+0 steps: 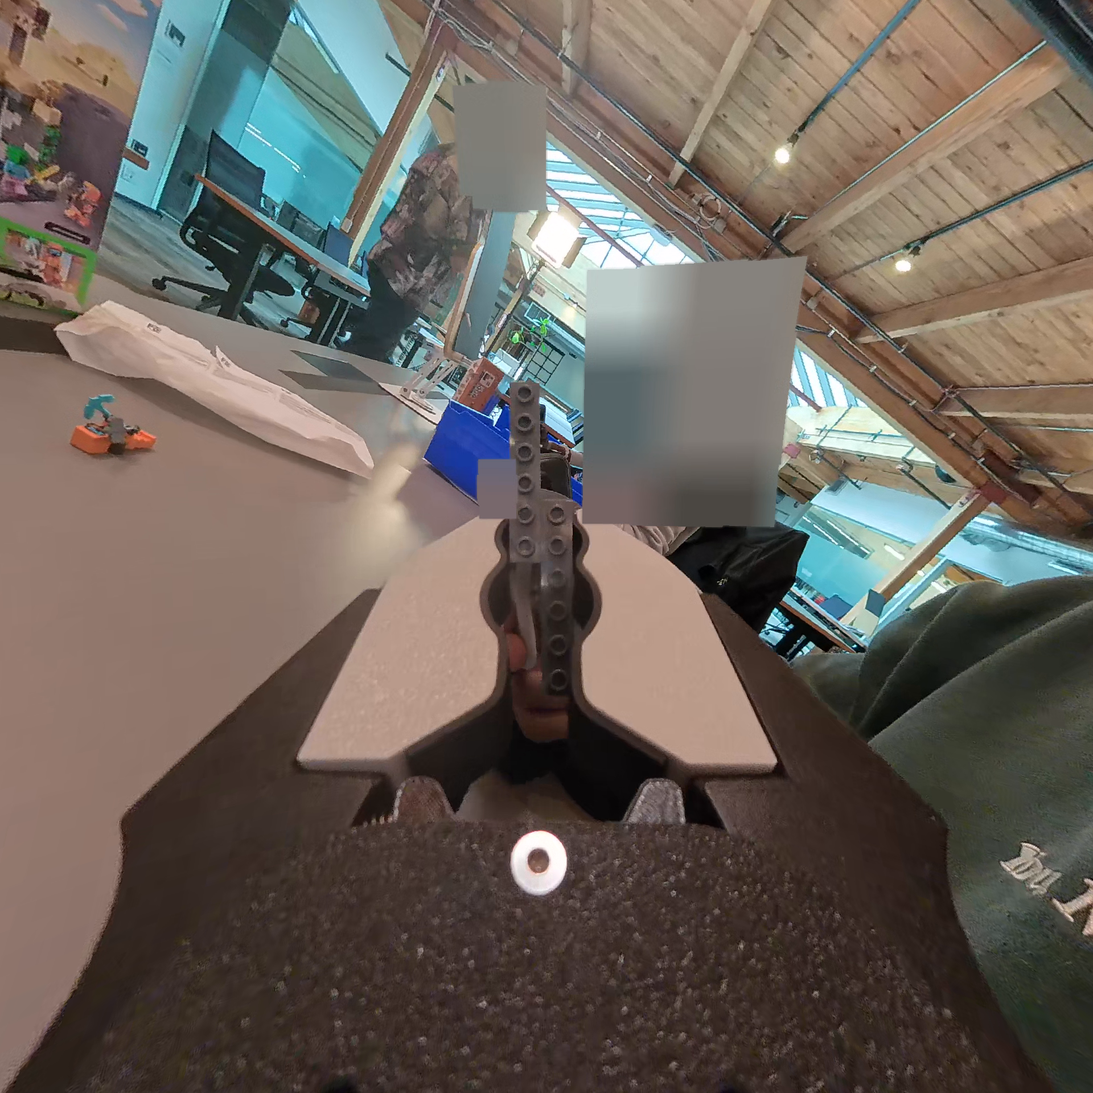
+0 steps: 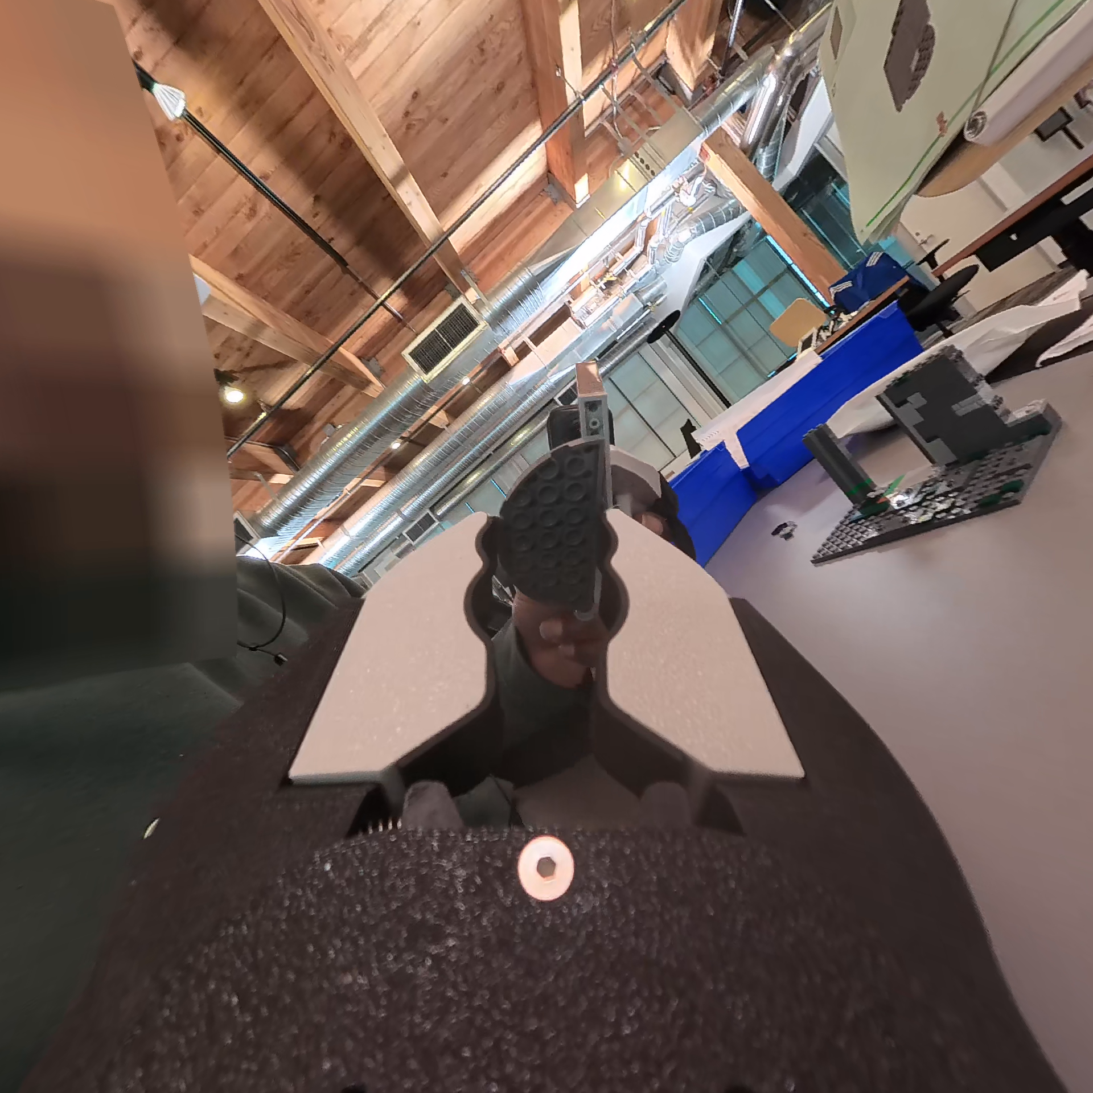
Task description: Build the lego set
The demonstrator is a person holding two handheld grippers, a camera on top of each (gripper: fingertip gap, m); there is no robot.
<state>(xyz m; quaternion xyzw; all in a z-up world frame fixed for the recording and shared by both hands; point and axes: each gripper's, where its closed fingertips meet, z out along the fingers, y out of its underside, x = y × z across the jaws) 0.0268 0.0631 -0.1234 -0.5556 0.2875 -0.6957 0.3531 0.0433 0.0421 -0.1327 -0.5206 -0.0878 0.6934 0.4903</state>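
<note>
My left gripper (image 1: 541,532) is shut on a long narrow grey studded plate assembly (image 1: 526,461), held up in the air with its studs facing the camera. My right gripper (image 2: 553,520) is shut on a dark grey rounded plate (image 2: 550,526), its underside toward the camera. The long grey plate (image 2: 593,408) stands edge-on along that plate's right edge. Part of the left gripper (image 2: 636,473) shows just behind it. A hand (image 2: 562,644) shows beyond the pieces. A partly built dark grey lego wall on a baseplate (image 2: 946,473) stands on the table to the right.
On the grey table (image 1: 148,562) lie a small orange and teal lego figure (image 1: 112,429), a white paper bag (image 1: 219,384) and the lego box (image 1: 35,148). Blue bins (image 2: 798,437) stand at the table's far side. An open instruction booklet (image 2: 946,89) shows at the upper right. People stand behind. Only a small space, under 4 cm, lies between the two pairs of fingers.
</note>
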